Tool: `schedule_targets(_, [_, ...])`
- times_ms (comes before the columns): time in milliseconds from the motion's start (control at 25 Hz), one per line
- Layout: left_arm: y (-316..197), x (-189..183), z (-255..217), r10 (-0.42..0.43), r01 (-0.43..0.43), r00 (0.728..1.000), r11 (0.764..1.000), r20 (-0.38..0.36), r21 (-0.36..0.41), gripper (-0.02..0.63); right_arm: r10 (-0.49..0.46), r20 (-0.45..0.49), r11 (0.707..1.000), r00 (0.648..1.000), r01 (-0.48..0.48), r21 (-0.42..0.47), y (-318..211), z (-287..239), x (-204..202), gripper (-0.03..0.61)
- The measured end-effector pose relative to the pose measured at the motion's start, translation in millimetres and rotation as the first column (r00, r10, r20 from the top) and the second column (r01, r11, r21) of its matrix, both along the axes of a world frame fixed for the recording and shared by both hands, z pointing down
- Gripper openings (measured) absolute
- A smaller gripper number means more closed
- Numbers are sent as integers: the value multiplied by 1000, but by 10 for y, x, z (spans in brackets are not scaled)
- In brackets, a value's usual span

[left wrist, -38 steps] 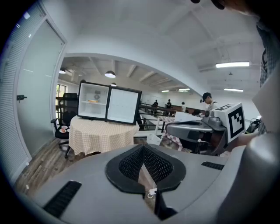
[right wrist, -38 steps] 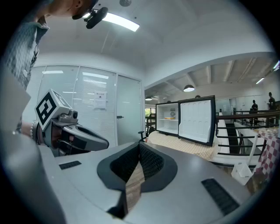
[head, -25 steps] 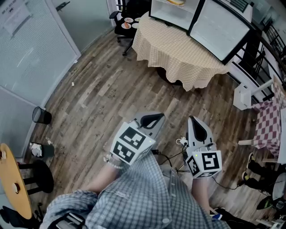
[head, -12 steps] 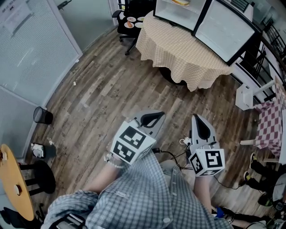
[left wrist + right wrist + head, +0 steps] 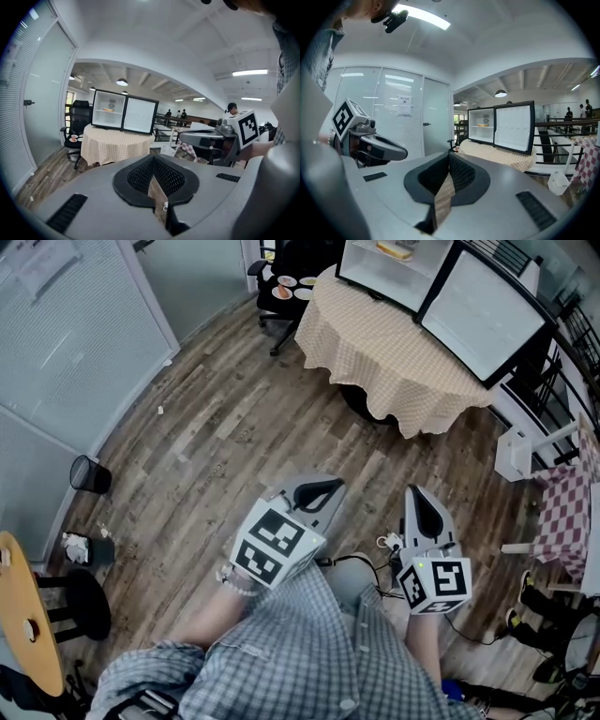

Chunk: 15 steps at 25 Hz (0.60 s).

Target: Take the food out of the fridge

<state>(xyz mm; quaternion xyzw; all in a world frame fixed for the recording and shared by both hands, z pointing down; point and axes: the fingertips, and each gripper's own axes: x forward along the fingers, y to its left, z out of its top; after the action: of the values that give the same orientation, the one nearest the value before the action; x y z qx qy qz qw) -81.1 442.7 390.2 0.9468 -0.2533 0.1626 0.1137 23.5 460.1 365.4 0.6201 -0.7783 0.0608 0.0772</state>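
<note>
A small fridge (image 5: 387, 273) stands on a round table (image 5: 394, 357) at the top of the head view, its door (image 5: 480, 313) swung open to the right. Yellow food (image 5: 395, 249) lies on its upper shelf; the same food (image 5: 485, 124) shows in the right gripper view, and the fridge (image 5: 108, 110) shows far ahead in the left gripper view. My left gripper (image 5: 319, 493) and right gripper (image 5: 419, 509) are side by side over the wooden floor, well short of the table. Both are shut and hold nothing.
A black office chair (image 5: 284, 282) with small plates on its seat stands left of the table. A glass partition (image 5: 75, 324) runs along the left, with a black bin (image 5: 90, 473) below it. A cable (image 5: 361, 568) lies on the floor, and a checked-cloth table (image 5: 562, 502) stands at right.
The table and fridge have slid lower and rightward in the head view, with more of the fridge interior showing, so I have moved toward them. Both grippers stay shut.
</note>
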Motion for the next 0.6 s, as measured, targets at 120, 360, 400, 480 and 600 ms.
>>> schedule_targets(120, [33,-7,2,-8,8,1000,1000,2,1,6,0,5,1000,1000,0,-12,15,30,9,9])
schedule_targets(360, [-24,-48,2,-48,47,999,999,9,8,6,-13,15,1000,1000,14,-12,-49,26,13,9])
schedule_targets(400, [-43,-37,2,-49,49,999,999,10,8,6,-13,18,1000,1000,13,-12,-67,32,26,9])
schedule_targets(480, [-95,-18,7,-56,56,998,998,14,10,6,-15,28,1000,999,16,-14,-120,57,49,9])
schedule_targets(600, [-195,27,13,-69,69,997,998,22,12,6,-28,43,999,999,29,-24,-233,123,100,9])
